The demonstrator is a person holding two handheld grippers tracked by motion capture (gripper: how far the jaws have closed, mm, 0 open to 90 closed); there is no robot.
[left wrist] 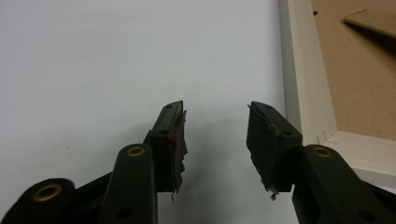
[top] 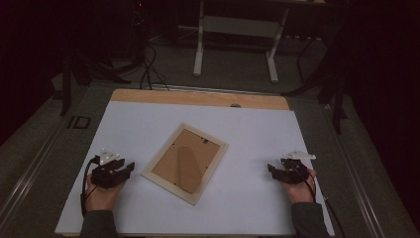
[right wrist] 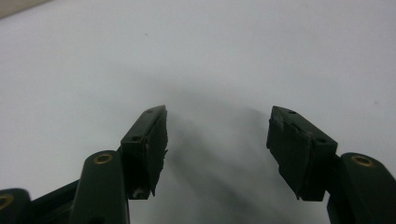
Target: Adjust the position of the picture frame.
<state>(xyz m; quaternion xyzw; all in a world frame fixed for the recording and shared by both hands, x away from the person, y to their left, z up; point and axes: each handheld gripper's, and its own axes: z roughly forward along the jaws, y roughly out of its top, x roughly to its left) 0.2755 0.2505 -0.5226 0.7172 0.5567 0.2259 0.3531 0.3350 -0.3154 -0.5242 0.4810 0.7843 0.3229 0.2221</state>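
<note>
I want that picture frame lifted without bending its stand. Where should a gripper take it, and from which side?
Probably the pale wooden border, not the brown backing. The picture frame lies flat, back up, turned at an angle. Its left edge sits just beside the open left gripper, so come in low from the left and pinch that border.

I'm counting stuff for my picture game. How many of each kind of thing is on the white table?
Picture frame, lying back side up: 1
Grippers, left gripper and right gripper, both open and holding nothing: 2
Total: 3
</note>
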